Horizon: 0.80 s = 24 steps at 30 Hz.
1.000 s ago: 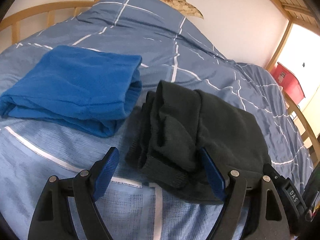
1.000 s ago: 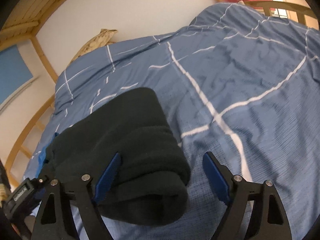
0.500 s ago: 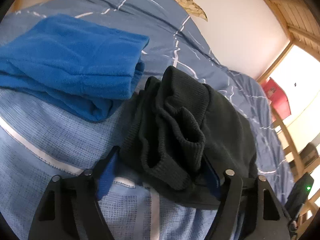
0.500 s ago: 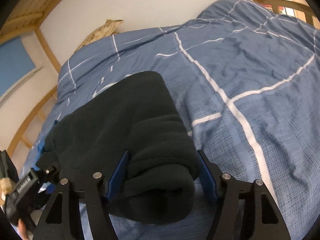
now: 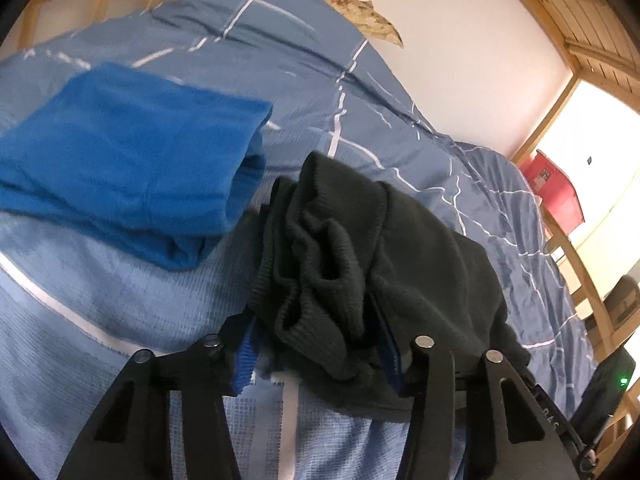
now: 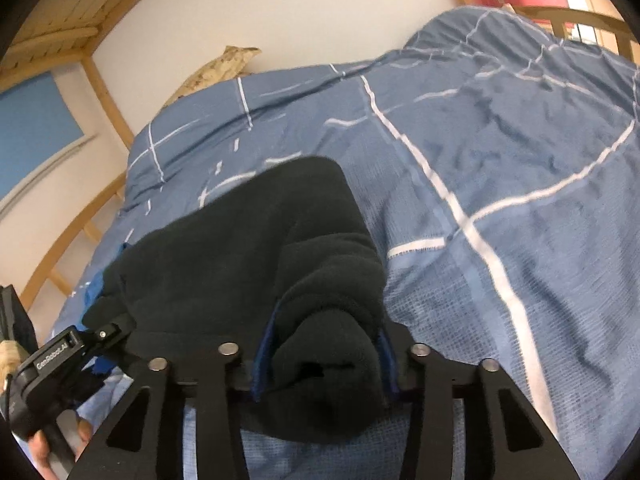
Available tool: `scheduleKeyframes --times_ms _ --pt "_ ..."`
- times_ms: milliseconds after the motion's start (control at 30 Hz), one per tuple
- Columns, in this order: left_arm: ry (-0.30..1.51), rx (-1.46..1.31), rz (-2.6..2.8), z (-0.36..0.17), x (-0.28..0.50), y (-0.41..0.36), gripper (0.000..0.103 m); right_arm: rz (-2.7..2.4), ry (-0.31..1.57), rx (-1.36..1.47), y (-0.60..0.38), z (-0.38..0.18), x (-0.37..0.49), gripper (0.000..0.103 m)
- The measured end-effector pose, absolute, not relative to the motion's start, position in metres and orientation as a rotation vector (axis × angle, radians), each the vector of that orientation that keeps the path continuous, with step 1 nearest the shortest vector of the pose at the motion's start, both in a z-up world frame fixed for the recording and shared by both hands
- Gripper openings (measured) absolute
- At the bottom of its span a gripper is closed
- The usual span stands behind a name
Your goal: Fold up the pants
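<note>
The folded black pants [image 5: 384, 256] lie on the blue checked duvet. My left gripper [image 5: 320, 344] is shut on their ribbed waistband end, its blue pads pressed into the cloth. In the right wrist view the same black pants [image 6: 256, 256] show as a thick folded bundle, and my right gripper [image 6: 324, 356] is shut on the rolled fold at their near right end. The left gripper's body [image 6: 52, 364] shows at the lower left of that view.
A folded bright blue garment [image 5: 124, 160] lies left of the pants, close to them. The duvet [image 6: 500, 168] stretches away to the right. Wooden bed rails [image 5: 576, 264], a red bin [image 5: 556, 188] and a white wall surround the bed.
Both grippers moved in onto the ends of the black pants and closed on them; a second ago both were open around the cloth.
</note>
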<state>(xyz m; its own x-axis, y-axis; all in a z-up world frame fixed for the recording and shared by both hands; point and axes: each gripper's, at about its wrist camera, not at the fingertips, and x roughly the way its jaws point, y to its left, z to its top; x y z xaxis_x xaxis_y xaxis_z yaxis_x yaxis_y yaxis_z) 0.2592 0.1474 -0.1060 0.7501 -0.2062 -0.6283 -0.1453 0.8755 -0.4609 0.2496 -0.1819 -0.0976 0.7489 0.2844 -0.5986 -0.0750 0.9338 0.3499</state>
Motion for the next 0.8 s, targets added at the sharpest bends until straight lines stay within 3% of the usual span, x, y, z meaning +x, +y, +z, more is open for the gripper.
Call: scheduleKeyframes --times_ms 33,67,433,800 --pt "0.725 -0.482 -0.026 -0.1 0.259 0.145 0.043 0.206 0.694 0.307 -0.18 -0.094 0.248 0.036" --pt "0.719 -0.455 -0.01 -0.096 0.258 0.144 0.034 0.21 0.689 0.296 -0.179 -0.09 0.247 0.035" --pt "0.654 -0.396 -0.065 -0.05 0.236 0.149 0.033 0.206 0.576 0.202 -0.167 -0.036 0.22 0.033" --pt "0.498 -0.334 -0.081 0.033 0.209 0.196 0.033 0.276 0.429 0.139 -0.127 0.038 0.2 0.033"
